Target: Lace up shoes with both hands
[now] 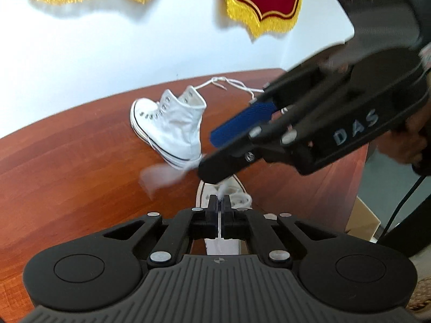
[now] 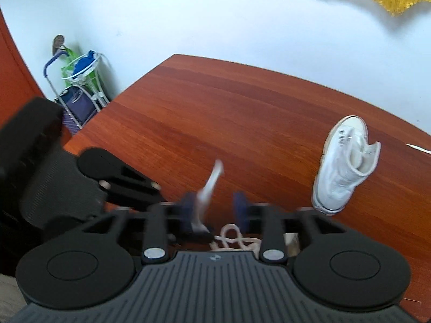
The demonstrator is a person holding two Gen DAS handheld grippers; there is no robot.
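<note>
- Your left gripper (image 1: 220, 204) sits low over the near shoe (image 1: 229, 188), fingers pressed together on a white lace (image 1: 220, 226) that runs up between the pads.
- Near shoe mostly hidden under both tools; only its white toe and some lace loops show.
- Your right gripper (image 2: 215, 210) points across the table, tilted; its blue pads (image 2: 239, 207) stand apart. A blurred lace end (image 2: 211, 185) lies against the left pad; nothing pinched.
- From the left wrist view, the right tool crosses from the upper right, angled down over the near shoe. "DAS" reads on its body.
- Second white high-top (image 1: 172, 129) lies well apart, farther back on the red-brown table (image 1: 67, 156), its lace trailing off behind it.
- Red banners with gold fringe (image 1: 266, 2) hang on the wall; their gold characters are unreadable.
- Folding cart (image 2: 80, 91) stands in the far corner.
</note>
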